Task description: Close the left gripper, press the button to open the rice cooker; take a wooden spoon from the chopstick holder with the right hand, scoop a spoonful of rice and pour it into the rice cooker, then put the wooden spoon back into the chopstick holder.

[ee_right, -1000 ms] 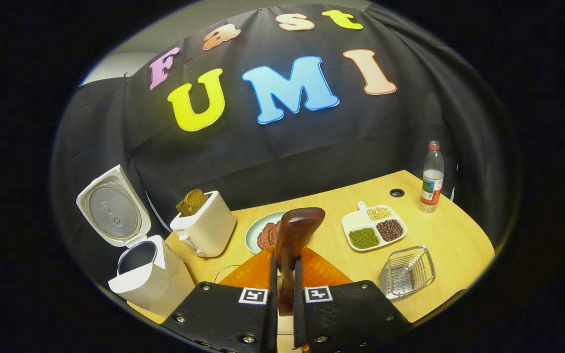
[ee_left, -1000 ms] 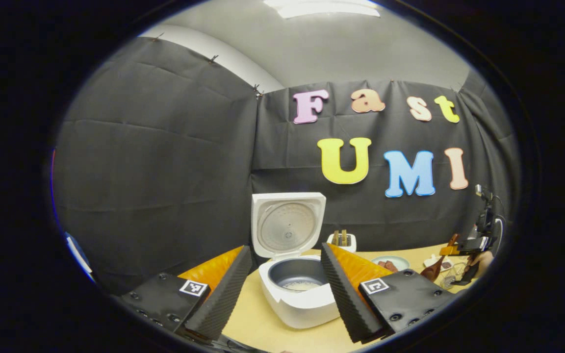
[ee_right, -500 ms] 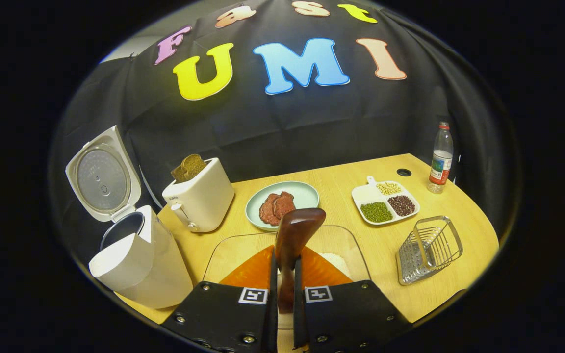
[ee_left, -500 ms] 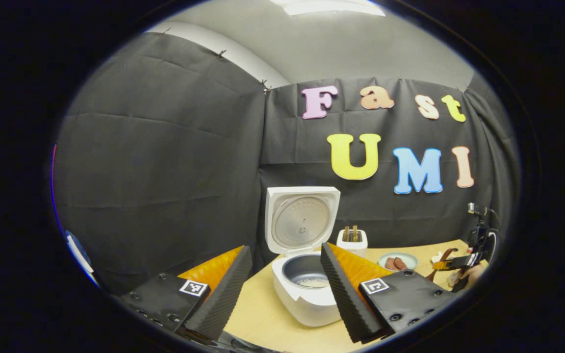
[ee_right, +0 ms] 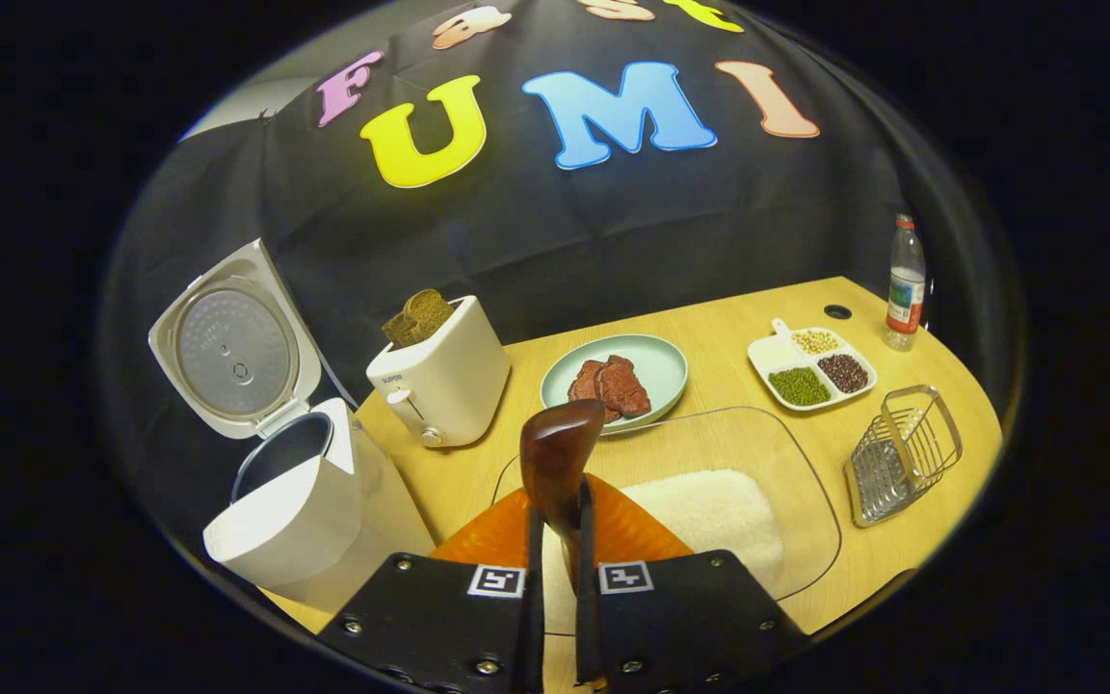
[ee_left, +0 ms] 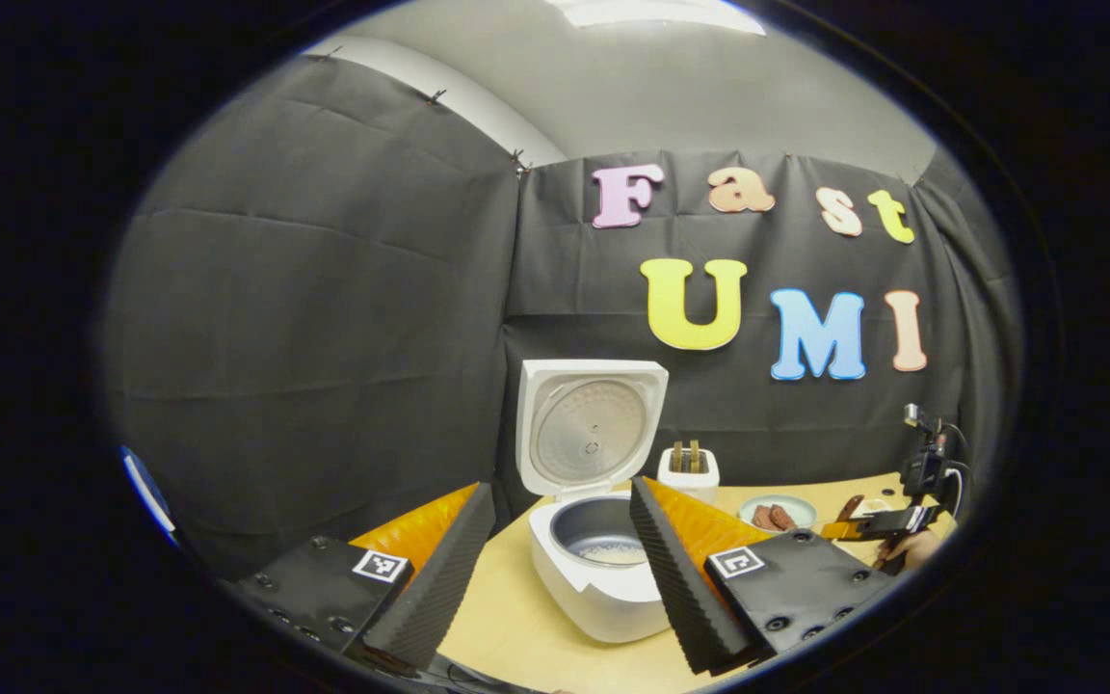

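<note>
The white rice cooker (ee_left: 594, 588) stands with its lid (ee_left: 592, 429) raised and a little rice in its pot. My left gripper (ee_left: 560, 492) hovers open in front of it, holding nothing. My right gripper (ee_right: 558, 503) is shut on the handle of the dark wooden spoon (ee_right: 555, 453), whose bowl points forward above the near edge of a glass tray (ee_right: 810, 482) of white rice (ee_right: 709, 511). The open rice cooker (ee_right: 304, 511) stands to that gripper's left. The wire chopstick holder (ee_right: 902, 453) lies on its side at the right. In the left gripper view, my right gripper (ee_left: 887, 525) is far off at the right.
Behind the glass tray stand a white toaster (ee_right: 439, 381) with bread, a pale plate (ee_right: 656, 361) of meat slices and a divided dish (ee_right: 810, 361) of beans. A water bottle (ee_right: 905, 280) is at the far right corner of the wooden table (ee_right: 738, 318).
My right gripper has tipped down and moved forward with the spoon, bringing the glass tray and its rice into view beneath it. My left gripper has drifted slightly left, still open.
</note>
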